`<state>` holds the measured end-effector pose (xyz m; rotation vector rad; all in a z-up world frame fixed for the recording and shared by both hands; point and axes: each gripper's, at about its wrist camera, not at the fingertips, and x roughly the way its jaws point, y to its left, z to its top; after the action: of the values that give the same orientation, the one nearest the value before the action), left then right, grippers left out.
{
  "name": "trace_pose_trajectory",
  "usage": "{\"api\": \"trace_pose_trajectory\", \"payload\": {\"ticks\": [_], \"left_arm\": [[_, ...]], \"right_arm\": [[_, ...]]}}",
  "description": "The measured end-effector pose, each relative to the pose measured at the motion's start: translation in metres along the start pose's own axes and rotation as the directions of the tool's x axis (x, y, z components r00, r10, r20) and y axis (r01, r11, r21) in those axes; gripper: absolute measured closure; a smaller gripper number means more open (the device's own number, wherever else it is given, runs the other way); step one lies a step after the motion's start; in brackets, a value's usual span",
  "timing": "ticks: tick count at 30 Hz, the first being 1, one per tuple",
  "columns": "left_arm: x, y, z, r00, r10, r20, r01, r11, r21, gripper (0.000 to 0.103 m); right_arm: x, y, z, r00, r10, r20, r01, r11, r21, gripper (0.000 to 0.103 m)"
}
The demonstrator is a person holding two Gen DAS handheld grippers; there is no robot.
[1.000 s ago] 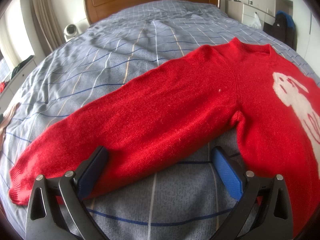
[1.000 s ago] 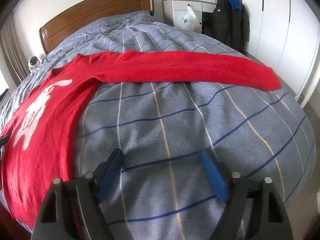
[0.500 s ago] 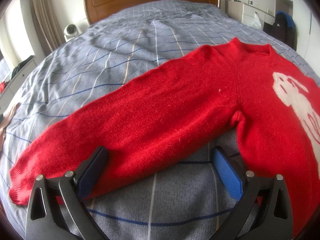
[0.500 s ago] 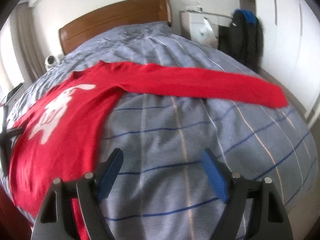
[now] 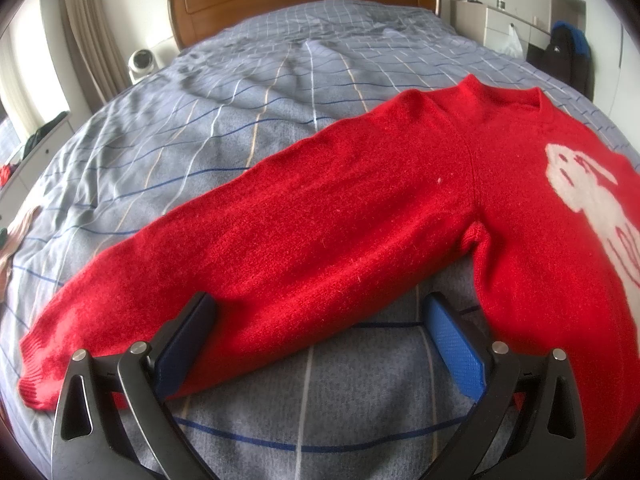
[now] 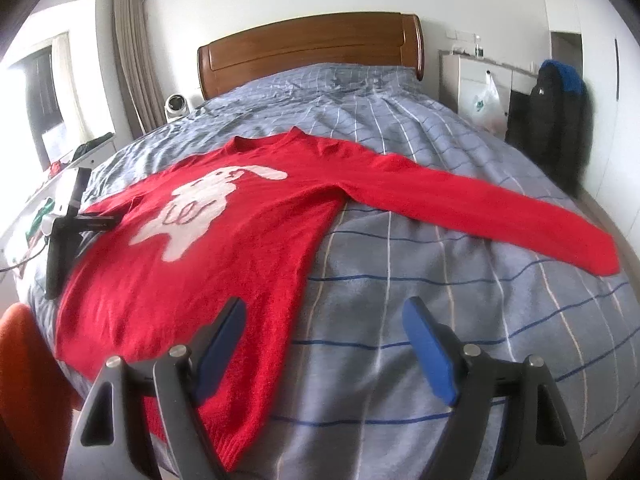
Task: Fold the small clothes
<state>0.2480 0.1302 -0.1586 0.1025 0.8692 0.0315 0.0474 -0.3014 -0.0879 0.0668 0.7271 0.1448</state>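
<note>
Spreading stage: red sweater lies flat, face up, on the grey checked bedspread, both sleeves out to the sides; no fold looks made yet.
Garment position: near the foot of the bed, collar toward the wooden headboard, hem at the bed edge.
Left gripper: jaws wide, holding nothing; it hovers over the lower edge of the left sleeve, one pad above the knit, the other above bare bedspread.
Right gripper: jaws wide, holding nothing; it sits over the sweater's side edge near the hem, well apart from the right sleeve.
Risk, bedspread pinch: closing straight down on a sleeve edge could catch the cover under the knit, dragging both when lifted.
Risk, uneven fold: the right sleeve cuff lies close to the bed's side; a shallow grip could let it slide off.
Risk, stretch: fuzzy knit probably clings and sags, so a one-point lift may skew the body and wrinkle the white rabbit motif.
</note>
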Motion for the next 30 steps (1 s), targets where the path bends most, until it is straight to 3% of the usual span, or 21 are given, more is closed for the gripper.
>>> {"api": "trace_pose_trajectory", "payload": {"ticks": [6,11,16,30], "left_arm": [[0.000,0.000,0.000,1.000,-0.001,0.000,0.001,1.000,-0.001,0.000],[0.000,0.000,0.000,1.000,0.000,0.000,0.000,1.000,0.000,0.000],[0.000,0.000,0.000,1.000,0.000,0.000,0.000,1.000,0.000,0.000],[0.000,0.000,0.000,1.000,0.001,0.001,-0.001,1.000,0.000,0.000]], "right_arm": [[0.001,-0.022,0.000,1.000,-0.019,0.011,0.018,0.996,0.088,0.023],[-0.009,-0.030,0.000,0.997,-0.042,0.067,0.030,0.984,0.173,0.023],[-0.024,-0.018,0.002,0.989,-0.082,0.123,0.066,0.990,0.128,0.023],[-0.009,-0.018,-0.003,0.990,-0.134,0.054,0.125,0.982,0.139,0.023]]}}
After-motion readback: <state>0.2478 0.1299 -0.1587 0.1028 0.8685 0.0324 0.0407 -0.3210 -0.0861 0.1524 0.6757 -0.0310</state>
